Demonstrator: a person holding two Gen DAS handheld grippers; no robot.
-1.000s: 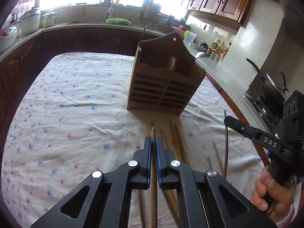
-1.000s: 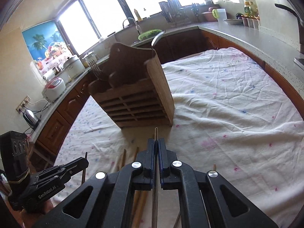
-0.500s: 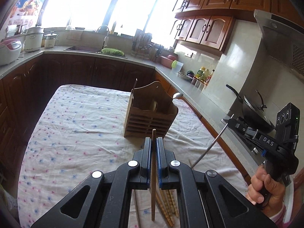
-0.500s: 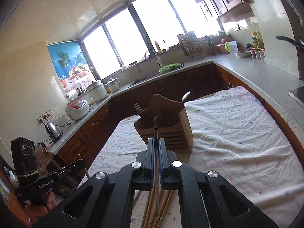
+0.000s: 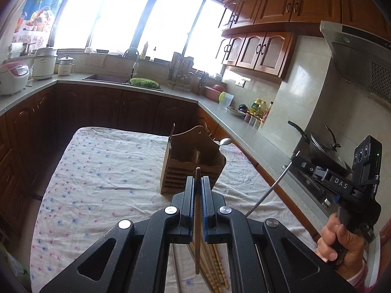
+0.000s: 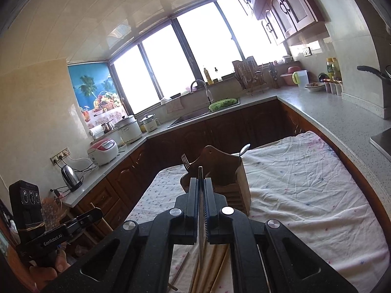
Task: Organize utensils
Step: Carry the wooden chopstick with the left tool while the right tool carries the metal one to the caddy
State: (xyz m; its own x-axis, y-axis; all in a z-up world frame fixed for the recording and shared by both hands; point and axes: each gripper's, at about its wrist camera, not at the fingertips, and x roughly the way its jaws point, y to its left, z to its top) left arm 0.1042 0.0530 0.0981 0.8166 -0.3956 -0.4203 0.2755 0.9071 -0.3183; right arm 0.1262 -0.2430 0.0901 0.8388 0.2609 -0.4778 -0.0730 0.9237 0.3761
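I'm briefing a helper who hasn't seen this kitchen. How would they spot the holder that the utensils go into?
Find the table under the flowered cloth in the middle of the kitchen. The wooden utensil holder stands upright on it, a slatted box with a curved back; a fork and a spoon stick out, while loose chopsticks lie flat nearby.

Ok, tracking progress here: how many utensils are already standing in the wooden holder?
2: a fork sticks up at the left end of the holder, and a spoon at its right end. Others may be hidden inside.
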